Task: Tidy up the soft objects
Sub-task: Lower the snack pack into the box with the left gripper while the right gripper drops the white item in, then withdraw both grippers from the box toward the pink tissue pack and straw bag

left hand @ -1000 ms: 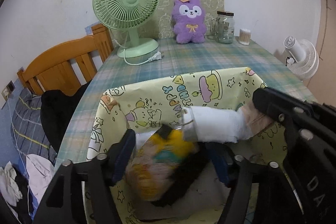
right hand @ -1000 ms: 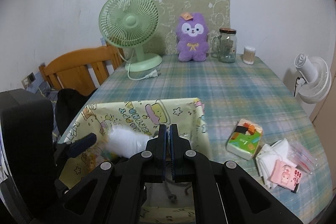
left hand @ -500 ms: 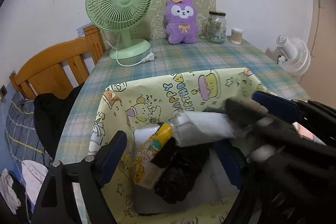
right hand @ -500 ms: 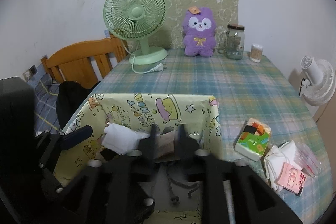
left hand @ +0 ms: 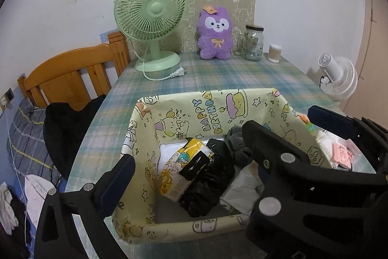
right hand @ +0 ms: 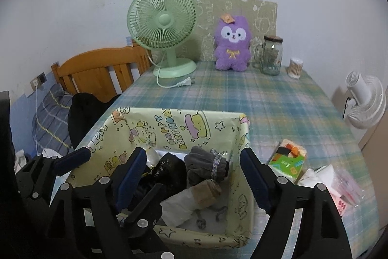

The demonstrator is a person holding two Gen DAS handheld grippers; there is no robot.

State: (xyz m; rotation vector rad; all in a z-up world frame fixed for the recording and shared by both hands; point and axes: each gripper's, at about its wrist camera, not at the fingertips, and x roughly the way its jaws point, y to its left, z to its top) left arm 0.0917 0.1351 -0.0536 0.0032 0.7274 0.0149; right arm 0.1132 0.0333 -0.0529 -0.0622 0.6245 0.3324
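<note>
A yellow cartoon-print box [left hand: 213,111] [right hand: 169,123] sits at the near end of the table. In it lie a yellow tissue pack [left hand: 184,169], a black bag [left hand: 208,181] [right hand: 169,174], grey gloves [right hand: 206,164] [left hand: 238,147] and a white sock with a tan cuff [right hand: 191,200] [left hand: 245,182]. My left gripper [left hand: 191,166] is open and empty over the box's near left side. My right gripper [right hand: 194,176] is open and empty above the sock and gloves. A purple plush toy [left hand: 214,33] [right hand: 232,43] sits at the table's far end.
A green fan [left hand: 150,23] with a loose plug cord, a glass jar [right hand: 271,55] and a cotton-swab pot [right hand: 295,67] stand at the far end. A green tissue pack [right hand: 288,159] and white and pink items [right hand: 329,186] lie right of the box. A wooden headboard [left hand: 70,74] and a white fan [right hand: 366,98] flank the table.
My right gripper opened and let the white sock drop into the box, then drew back. My left gripper let go of the yellow tissue pack, which now lies in the box.
</note>
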